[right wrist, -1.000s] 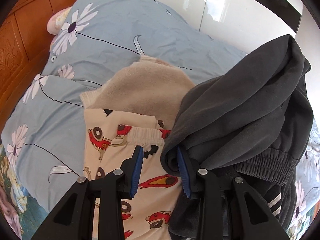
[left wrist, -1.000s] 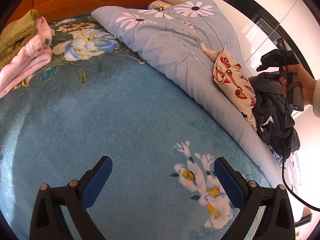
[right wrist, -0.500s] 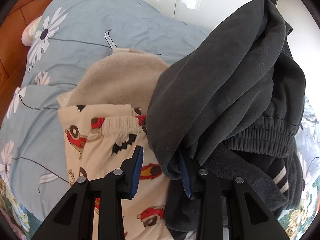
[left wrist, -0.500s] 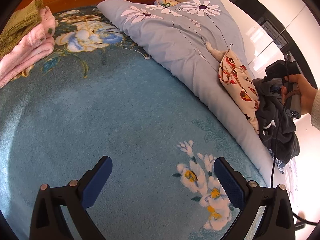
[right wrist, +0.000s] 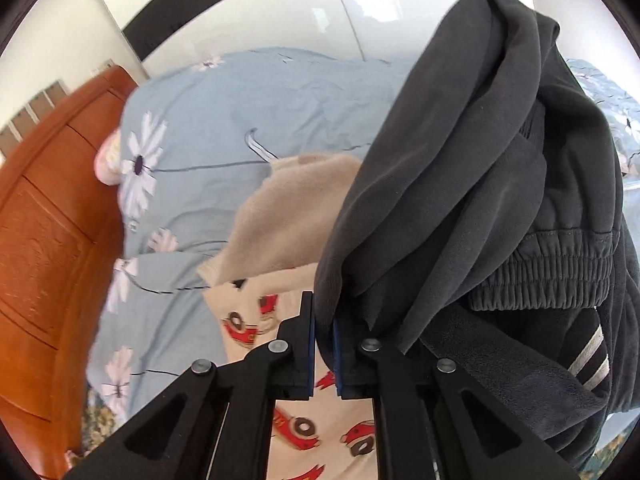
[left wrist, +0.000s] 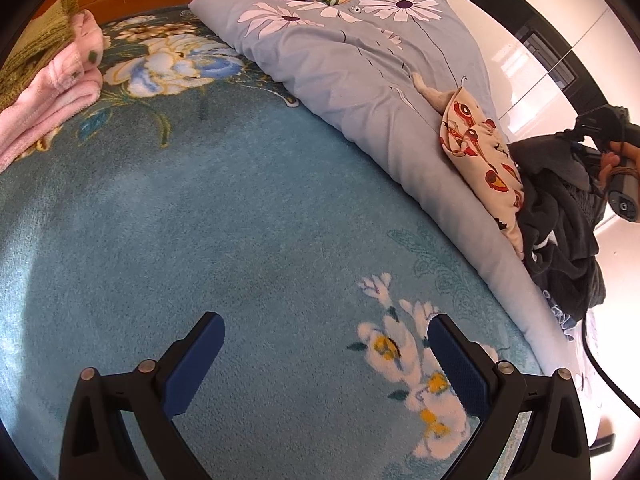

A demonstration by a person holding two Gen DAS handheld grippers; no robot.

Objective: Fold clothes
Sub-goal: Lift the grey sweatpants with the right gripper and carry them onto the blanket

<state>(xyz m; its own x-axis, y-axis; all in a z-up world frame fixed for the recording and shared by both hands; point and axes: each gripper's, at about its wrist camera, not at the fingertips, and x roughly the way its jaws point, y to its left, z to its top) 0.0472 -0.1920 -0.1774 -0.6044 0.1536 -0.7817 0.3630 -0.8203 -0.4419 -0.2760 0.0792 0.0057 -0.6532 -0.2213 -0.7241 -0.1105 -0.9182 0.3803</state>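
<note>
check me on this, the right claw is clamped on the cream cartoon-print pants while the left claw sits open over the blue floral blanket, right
Not quite. The right claw is clamped on a fold of the dark grey garment, not the cream cartoon-print pants, which lie beside it, as the right wrist view shows. The left claw does sit open over the blue floral blanket.

Two claws (left wrist: 326, 356) (right wrist: 324, 344) – one dark garment (right wrist: 480, 184), one cartoon-print garment (left wrist: 480, 152), one quilt (left wrist: 352, 72), one pink stack (left wrist: 52, 92)
</note>
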